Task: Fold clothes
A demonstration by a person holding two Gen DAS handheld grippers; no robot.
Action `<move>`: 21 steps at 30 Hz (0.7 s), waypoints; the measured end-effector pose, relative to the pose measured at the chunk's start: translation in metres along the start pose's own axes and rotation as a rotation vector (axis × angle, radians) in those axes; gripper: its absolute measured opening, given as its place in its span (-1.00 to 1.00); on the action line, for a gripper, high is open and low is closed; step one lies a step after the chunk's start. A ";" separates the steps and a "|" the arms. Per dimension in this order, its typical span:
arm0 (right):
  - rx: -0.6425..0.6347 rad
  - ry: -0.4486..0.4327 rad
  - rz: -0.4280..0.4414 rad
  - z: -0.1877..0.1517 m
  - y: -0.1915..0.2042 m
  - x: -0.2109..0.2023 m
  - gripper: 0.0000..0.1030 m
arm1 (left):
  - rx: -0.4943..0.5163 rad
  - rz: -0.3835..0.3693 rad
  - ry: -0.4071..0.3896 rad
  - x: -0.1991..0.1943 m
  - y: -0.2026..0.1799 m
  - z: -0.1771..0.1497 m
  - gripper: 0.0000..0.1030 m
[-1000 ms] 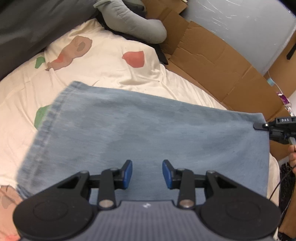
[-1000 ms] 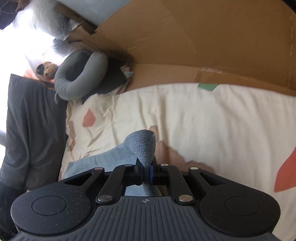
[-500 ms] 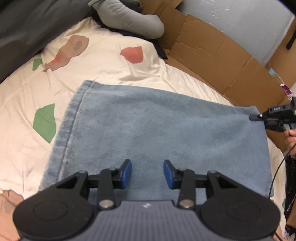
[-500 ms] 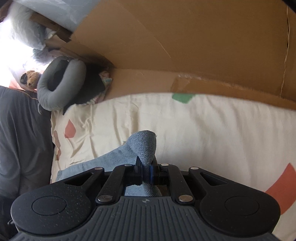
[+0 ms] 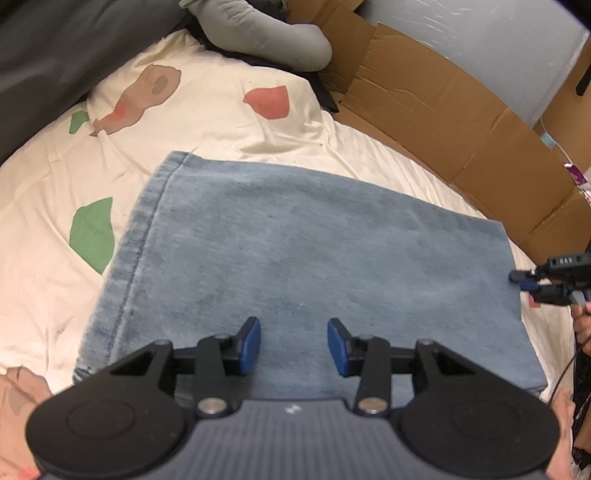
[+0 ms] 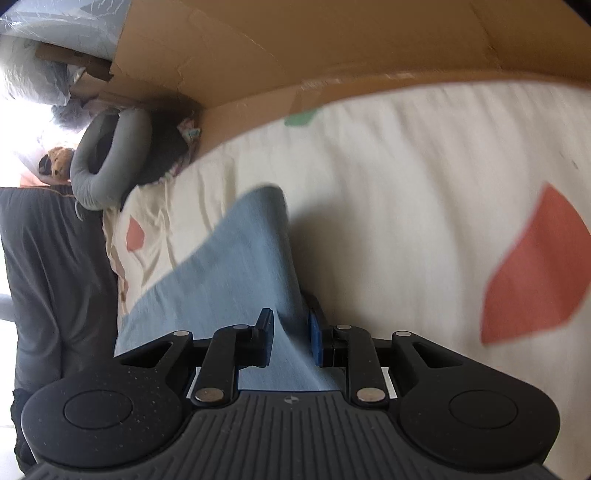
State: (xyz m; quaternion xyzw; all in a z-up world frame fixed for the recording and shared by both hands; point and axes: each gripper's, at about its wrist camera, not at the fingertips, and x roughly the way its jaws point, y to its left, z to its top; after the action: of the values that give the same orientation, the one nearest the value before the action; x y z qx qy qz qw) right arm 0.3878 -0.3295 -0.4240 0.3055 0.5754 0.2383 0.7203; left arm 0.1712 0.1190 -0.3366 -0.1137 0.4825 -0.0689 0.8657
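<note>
Denim: folded pale-blue denim garment (image 5: 314, 266) is lying across the cream patterned bedspread (image 5: 55, 229), set down for the next fold.
Right gripper (image 6: 291, 336): jaws have just been parting, releasing the denim corner still between them.
Left gripper (image 5: 293, 345): hovering unclenched, holding nothing.

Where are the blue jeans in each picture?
Left wrist view: the blue jeans lie flat across the middle of the bedsheet.
Right wrist view: the jeans rise from the bottom middle, with a corner between the right tool's parted pads.
Shared landmark: the grey curved pillow, top of the left view, upper left of the right view.

Patterned bedsheet (image 5: 207, 122), cardboard (image 5: 443, 122), grey pillow (image 5: 266, 33)
</note>
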 end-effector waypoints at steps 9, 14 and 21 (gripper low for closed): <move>0.053 0.059 -0.002 -0.033 -0.027 -0.011 -0.59 | 0.011 -0.016 0.011 0.001 -0.009 -0.001 -0.16; 0.078 0.144 0.006 -0.054 -0.033 -0.010 -0.52 | 0.013 -0.028 0.026 0.003 -0.012 -0.003 -0.16; 0.128 0.205 0.034 -0.078 -0.033 -0.021 -0.36 | 0.015 -0.041 0.029 0.002 -0.016 -0.002 -0.16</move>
State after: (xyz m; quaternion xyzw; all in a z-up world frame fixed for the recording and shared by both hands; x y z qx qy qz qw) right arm 0.3064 -0.3545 -0.4447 0.3348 0.6549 0.2432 0.6323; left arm 0.1700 0.1028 -0.3352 -0.1159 0.4922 -0.0921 0.8578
